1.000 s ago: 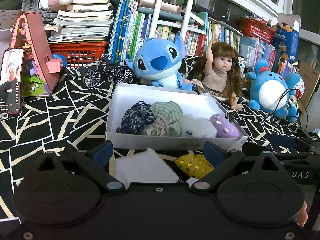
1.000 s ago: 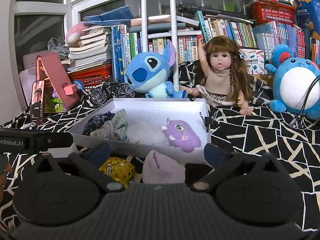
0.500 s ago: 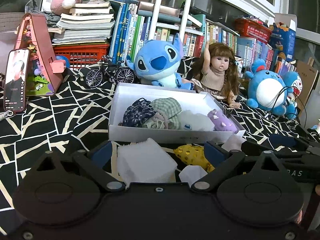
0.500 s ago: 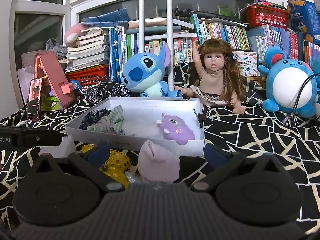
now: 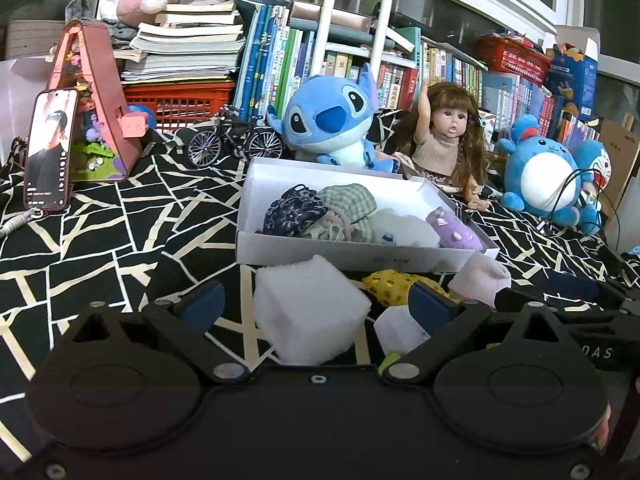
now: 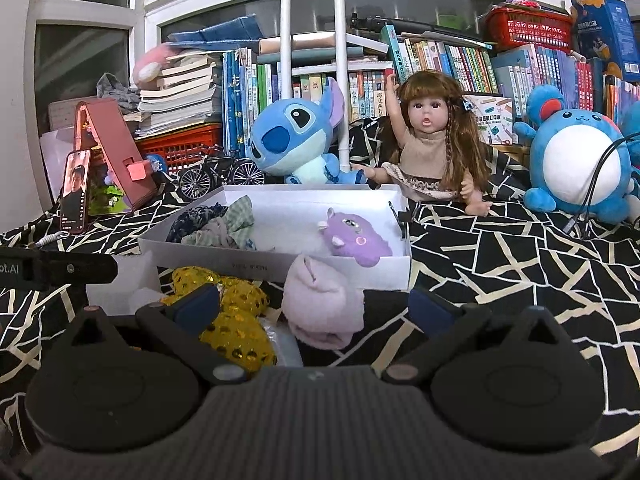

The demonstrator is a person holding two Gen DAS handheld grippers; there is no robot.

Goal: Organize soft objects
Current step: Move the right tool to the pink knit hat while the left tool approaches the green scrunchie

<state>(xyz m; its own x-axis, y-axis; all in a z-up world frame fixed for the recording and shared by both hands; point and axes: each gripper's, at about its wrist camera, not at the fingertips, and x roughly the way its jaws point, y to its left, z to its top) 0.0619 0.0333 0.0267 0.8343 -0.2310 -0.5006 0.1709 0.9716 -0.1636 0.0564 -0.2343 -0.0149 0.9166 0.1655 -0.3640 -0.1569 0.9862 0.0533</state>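
A white foam cube [image 5: 310, 312] lies on the black patterned cloth between the wide-apart fingers of my left gripper [image 5: 314, 306], which is open. My right gripper [image 6: 314, 304] is open too, with a pale pink soft piece [image 6: 320, 304] lying between its fingers. A yellow sequined soft toy [image 6: 236, 320] sits by its left finger. Just beyond stands the white box [image 5: 352, 256], holding a dark floral scrunchie [image 5: 294, 212], a green checked cloth [image 5: 352, 200], a white fluffy piece [image 5: 404, 226] and a purple plush [image 6: 354, 238].
A blue plush [image 5: 328, 120], a doll [image 5: 444, 140] and a round blue plush [image 5: 544, 176] sit behind the box before shelves of books. A model bicycle [image 5: 232, 140], a phone [image 5: 50, 148] and a pink stand [image 5: 100, 100] are at left. A small white piece [image 5: 400, 328] lies near my left gripper.
Both grippers have drawn back a little from the box. The cube and the pink piece now show more fully between the open fingers. The items have not moved.
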